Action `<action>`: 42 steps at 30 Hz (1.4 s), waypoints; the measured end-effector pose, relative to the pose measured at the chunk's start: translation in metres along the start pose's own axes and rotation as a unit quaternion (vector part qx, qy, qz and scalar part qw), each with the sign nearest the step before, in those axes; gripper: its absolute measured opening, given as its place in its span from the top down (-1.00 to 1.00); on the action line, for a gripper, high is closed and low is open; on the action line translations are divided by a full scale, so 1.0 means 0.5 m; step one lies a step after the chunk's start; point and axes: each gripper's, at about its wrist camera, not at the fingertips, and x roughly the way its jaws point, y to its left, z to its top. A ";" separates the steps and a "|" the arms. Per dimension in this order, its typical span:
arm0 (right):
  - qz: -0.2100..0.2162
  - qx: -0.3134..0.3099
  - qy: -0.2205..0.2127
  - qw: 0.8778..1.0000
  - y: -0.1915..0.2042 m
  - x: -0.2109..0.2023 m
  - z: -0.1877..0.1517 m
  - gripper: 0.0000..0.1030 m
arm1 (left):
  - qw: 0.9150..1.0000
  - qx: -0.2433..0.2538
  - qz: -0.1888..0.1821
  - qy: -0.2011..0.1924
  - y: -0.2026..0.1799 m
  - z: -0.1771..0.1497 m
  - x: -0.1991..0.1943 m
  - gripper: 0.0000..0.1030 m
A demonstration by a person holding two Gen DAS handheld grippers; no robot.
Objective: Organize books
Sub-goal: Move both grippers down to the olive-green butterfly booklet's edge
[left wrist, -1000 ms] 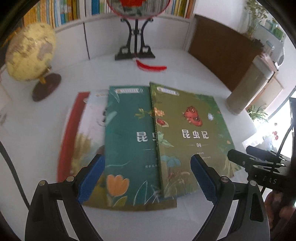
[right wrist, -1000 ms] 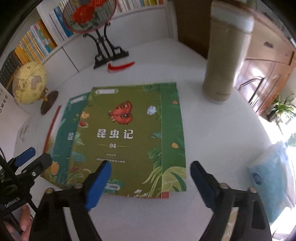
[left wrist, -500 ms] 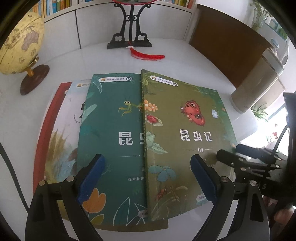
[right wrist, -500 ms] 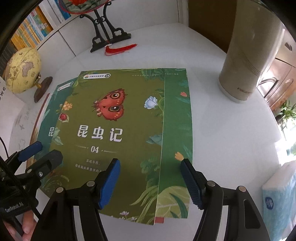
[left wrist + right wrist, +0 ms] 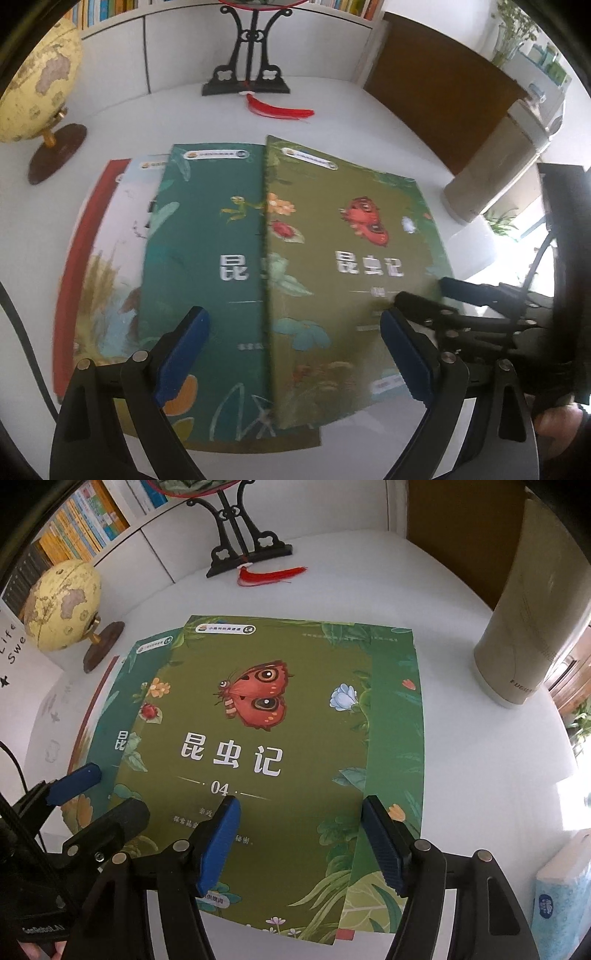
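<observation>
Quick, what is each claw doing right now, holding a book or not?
Left claw: open, holding nothing, over the fanned books.
Right claw: open, holding nothing, over the olive butterfly book.

Overlapping books (image 5: 258, 760) fanned at table (image 5: 480, 775) centre; globe (image 5: 62, 605) behind left, fan stand (image 5: 243, 550) behind, cylinder canister (image 5: 528, 627) right, tissue pack (image 5: 561, 897) near right.

White table (image 5: 461, 738), bright daylight came in from the right. White cabinet wall (image 5: 177, 62) at the back with a bookshelf (image 5: 85, 528) above. Dark brown wood panel (image 5: 436, 107) to the right, wooden cabinet (image 5: 569, 672) by the far right edge. Potted plant (image 5: 513, 29) top right.
</observation>
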 end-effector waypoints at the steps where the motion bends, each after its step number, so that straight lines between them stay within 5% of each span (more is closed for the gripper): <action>1: 0.003 -0.002 0.001 1.000 0.001 -0.001 -0.002 -0.30 | 1.000 -0.002 -0.008 0.001 -0.001 -0.001 -0.001 -0.78; 12: 0.047 -0.017 0.015 0.999 0.048 0.002 -0.010 -0.28 | 0.999 -0.032 -0.019 0.004 0.021 -0.031 -0.025 -0.76; 21: 0.008 -0.021 0.007 1.000 0.045 0.006 0.008 -0.28 | 0.999 -0.033 -0.019 -0.006 0.045 0.002 -0.026 -0.77; 29: 0.020 -0.030 -0.003 0.999 0.042 0.031 0.071 -0.28 | 0.998 -0.018 -0.057 0.009 0.026 0.006 -0.001 -0.77; 42: 0.054 -0.102 0.021 0.993 0.143 0.025 0.037 -0.29 | 0.996 -0.055 -0.057 0.033 0.061 -0.111 -0.070 -0.77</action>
